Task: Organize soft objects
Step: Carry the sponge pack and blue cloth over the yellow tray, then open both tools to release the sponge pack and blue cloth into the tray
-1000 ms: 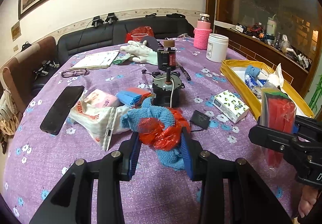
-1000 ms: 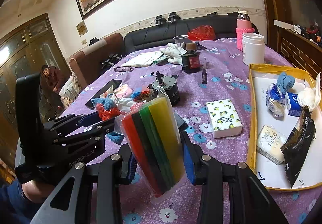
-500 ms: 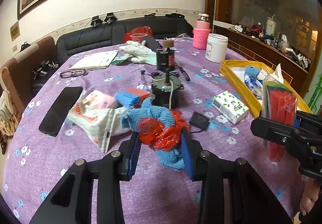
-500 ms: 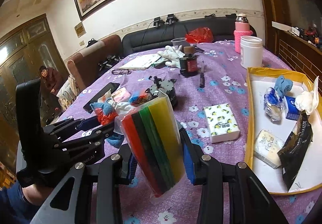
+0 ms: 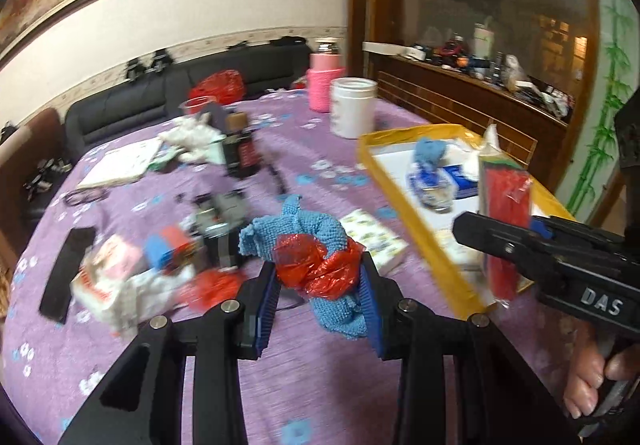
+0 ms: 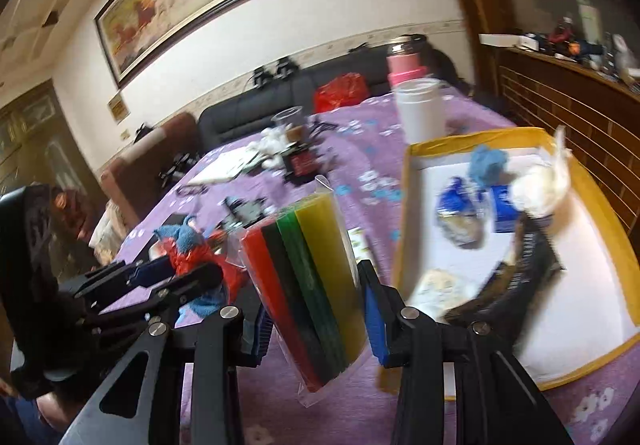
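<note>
My left gripper (image 5: pixel 318 299) is shut on a blue knitted cloth wrapped in red plastic (image 5: pixel 316 261), held above the purple tablecloth. My right gripper (image 6: pixel 316 315) is shut on a clear pack of red, black, green and yellow sponge sheets (image 6: pixel 310 269), held upright beside the yellow-rimmed tray (image 6: pixel 404 213). In the left wrist view the pack (image 5: pixel 505 205) hangs over the tray's near rim (image 5: pixel 416 205). The tray holds a blue cloth (image 6: pixel 486 161), a white soft lump (image 6: pixel 536 189), a blue packet and a dark bag (image 6: pixel 516 277).
On the table lie a tissue pack (image 5: pixel 376 241), a motor-like part (image 5: pixel 224 221), a phone (image 5: pixel 66 273), a bagged pink item (image 5: pixel 116 273), white gloves (image 5: pixel 196 137), a white jar (image 5: pixel 354 107) and a pink bottle (image 5: pixel 324 85). A black sofa stands behind.
Both grippers have lifted and swung right toward the tray, carrying their loads. The cloth bundle has come off the table. The views are now blurred by motion.
</note>
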### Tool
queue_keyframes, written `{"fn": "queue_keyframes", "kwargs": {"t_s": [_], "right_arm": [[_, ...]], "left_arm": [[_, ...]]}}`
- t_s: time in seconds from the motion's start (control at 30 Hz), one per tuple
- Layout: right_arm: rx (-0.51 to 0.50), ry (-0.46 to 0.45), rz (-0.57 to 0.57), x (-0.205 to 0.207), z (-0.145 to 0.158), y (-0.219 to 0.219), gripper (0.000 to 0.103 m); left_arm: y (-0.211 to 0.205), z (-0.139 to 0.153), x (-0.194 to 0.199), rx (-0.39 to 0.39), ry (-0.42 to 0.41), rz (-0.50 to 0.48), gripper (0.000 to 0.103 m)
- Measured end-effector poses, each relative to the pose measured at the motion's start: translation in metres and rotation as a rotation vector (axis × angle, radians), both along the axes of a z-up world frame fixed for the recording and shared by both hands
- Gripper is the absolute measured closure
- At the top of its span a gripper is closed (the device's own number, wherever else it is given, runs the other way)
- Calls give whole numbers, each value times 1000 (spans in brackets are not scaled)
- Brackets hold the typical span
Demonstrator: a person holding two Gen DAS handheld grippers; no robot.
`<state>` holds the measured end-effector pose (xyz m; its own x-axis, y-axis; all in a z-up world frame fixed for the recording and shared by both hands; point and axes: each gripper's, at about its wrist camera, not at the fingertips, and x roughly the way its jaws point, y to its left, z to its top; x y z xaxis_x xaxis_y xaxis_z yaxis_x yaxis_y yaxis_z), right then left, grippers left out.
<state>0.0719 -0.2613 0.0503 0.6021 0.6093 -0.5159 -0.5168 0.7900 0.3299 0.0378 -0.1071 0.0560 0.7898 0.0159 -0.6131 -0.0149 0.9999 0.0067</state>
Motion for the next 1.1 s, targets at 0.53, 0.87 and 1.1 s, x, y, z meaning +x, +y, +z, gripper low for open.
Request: {"fn": "queue_keyframes", "kwargs": {"t_s": [0.53,0.87,1.1], "right_arm": [[-54,101,-333,68,-15,-122,61],[-153,172,-414,102,-34,-136,61],[-179,143,-410,98,-39,-129,58]], "left_arm": [[-129,-33,84,-37,77,-257,66],[-136,-61,109,-48,115,-280,66],[-138,-68,108,-51,110,-308,48]]}}
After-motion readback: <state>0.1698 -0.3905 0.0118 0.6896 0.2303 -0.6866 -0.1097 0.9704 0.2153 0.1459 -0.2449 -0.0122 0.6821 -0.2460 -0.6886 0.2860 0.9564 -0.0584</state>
